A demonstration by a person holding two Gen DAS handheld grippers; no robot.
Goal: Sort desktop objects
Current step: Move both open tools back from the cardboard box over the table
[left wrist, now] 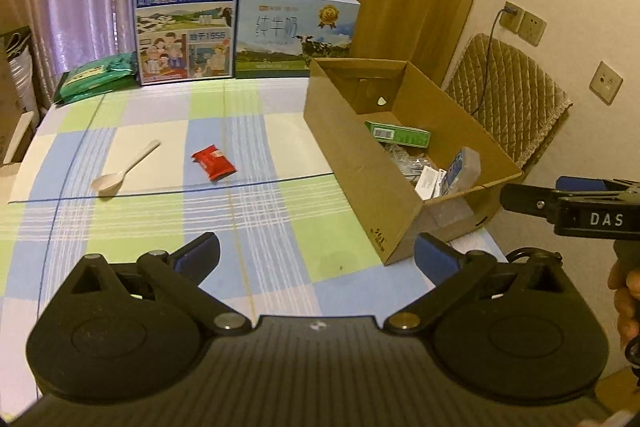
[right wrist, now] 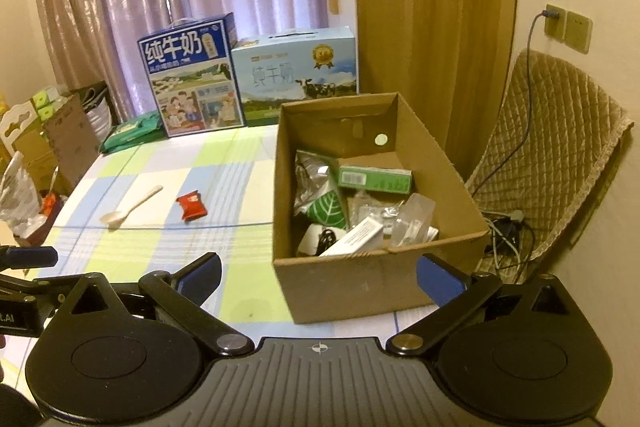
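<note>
Both grippers, left (left wrist: 316,259) and right (right wrist: 318,277), level above the table (left wrist: 256,227), fingers wide apart, seemingly empty.

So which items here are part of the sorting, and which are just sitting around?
Part of the job:
- white spoon, loose on the tablecloth
- red packet, beside it
- cardboard box, already holding several items
- left tool and right tool, both open

Just lying about:
- two milk cartons at the back
- green packs
- quilted chair
</note>
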